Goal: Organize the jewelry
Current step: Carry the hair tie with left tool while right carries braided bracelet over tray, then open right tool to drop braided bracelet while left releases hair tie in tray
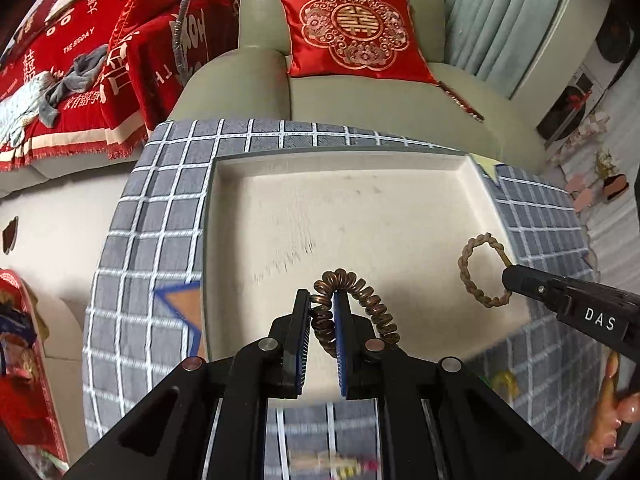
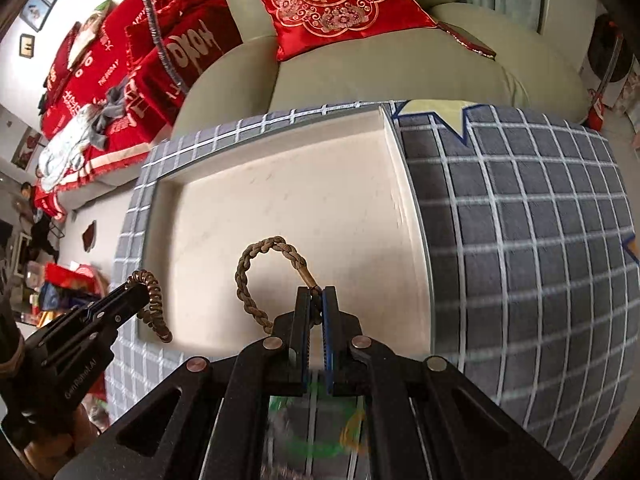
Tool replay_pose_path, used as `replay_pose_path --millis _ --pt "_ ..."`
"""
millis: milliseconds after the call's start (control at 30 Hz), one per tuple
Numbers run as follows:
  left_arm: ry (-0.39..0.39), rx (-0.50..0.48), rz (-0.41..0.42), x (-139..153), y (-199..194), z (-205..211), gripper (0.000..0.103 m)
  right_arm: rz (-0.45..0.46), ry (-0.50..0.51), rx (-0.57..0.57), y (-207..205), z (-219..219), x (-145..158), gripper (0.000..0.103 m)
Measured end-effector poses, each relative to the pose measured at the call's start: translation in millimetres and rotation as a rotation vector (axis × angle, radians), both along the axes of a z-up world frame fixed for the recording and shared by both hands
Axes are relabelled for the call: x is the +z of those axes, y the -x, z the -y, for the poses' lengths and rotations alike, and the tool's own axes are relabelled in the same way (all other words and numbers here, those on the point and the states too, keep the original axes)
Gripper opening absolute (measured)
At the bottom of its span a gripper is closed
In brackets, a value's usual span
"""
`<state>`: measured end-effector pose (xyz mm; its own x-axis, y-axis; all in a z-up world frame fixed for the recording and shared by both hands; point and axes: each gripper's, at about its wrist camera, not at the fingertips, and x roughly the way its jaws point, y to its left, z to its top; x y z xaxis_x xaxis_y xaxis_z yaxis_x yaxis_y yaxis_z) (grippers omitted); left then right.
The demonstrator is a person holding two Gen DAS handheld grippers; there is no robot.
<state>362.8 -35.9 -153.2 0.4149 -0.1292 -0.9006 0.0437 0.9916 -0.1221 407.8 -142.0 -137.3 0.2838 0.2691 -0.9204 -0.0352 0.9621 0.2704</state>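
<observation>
A brown coiled spiral bracelet [image 1: 362, 298] hangs over the cream tray [image 1: 340, 208], pinched between the pads of my left gripper [image 1: 322, 294], which is shut on it. In the right wrist view the same coil [image 2: 154, 300] dangles from the left gripper [image 2: 138, 286] at the tray's [image 2: 280, 184] near-left corner. A tan braided cord bracelet [image 2: 256, 276] hangs from my right gripper [image 2: 316, 290], shut on its end by the knot. In the left wrist view that braid [image 1: 478, 268] hangs from the right gripper [image 1: 508, 274] above the tray's right side.
The tray lies on a grey checked cloth [image 2: 520, 240] with star patches. Behind it is a pale green sofa [image 1: 380, 104] with a red embroidered cushion [image 1: 354, 32] and red blankets [image 1: 100, 60]. Blurred jewelry [image 2: 320, 436] lies on the cloth under the right gripper.
</observation>
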Motion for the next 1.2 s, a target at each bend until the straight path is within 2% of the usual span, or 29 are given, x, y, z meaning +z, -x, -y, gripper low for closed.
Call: replay_pose_path --millis 233,367,600,633,667,767,867,900,933,967,1000,1033,1133,1200 --pt "-0.066 0.018 -0.028 -36.2 -28.0 6.0 0.026 -0.020 0.022 -0.026 -25.0 3.3 -30.9 0.006" --pt "-0.105 0.008 -0.037 -49.2 -30.5 8.9 0.026 -0.070 0.030 -0.040 -30.1 7.4 -48.9 0.007" --pt "-0.151 -0.020 -0.027 -55.4 -30.2 15.2 0.027 -0.046 0.041 -0.027 -26.4 9.4 -48.6 0.009" --pt "-0.161 -0.023 -0.027 -55.2 -30.3 16.6 0.027 -0.047 0.030 -0.027 -26.6 10.6 -47.8 0.012" --pt "-0.168 -0.028 -0.028 -55.0 -30.2 17.8 0.027 -0.048 0.017 -0.027 -26.6 10.0 -46.5 0.020" --pt "-0.168 -0.037 -0.017 -51.5 -27.6 19.0 0.027 -0.042 -0.011 -0.035 -23.2 12.6 -40.6 0.056" --pt "-0.159 -0.034 -0.008 -48.0 -25.9 17.4 0.027 -0.021 -0.049 -0.045 -17.3 13.0 -30.9 0.056" --pt "-0.155 -0.031 -0.012 -48.5 -25.6 16.9 0.036 -0.016 -0.054 -0.049 -15.8 13.0 -27.4 0.056" --pt "-0.155 -0.025 -0.017 -48.8 -25.5 16.1 0.077 -0.009 -0.061 -0.054 -12.6 14.3 -22.7 0.056" --pt "-0.164 -0.009 -0.015 -48.0 -25.1 14.5 0.097 -0.005 -0.067 -0.057 -10.6 14.7 -19.5 0.056" --pt "-0.167 0.007 0.004 -45.8 -23.2 12.8 0.103 -0.001 -0.073 -0.061 -7.8 16.1 -15.8 0.056" --pt "-0.162 0.016 0.028 -43.3 -21.4 11.9 0.103 0.004 -0.080 -0.066 -4.4 17.9 -11.7 0.056" --pt "-0.146 0.015 0.013 -41.9 -23.7 9.8 0.103 0.012 -0.096 -0.076 5.9 22.7 -0.5 0.058" --pt "-0.146 0.019 0.034 -35.6 -21.1 9.0 0.103 0.015 -0.108 -0.087 12.3 23.5 5.0 0.062"
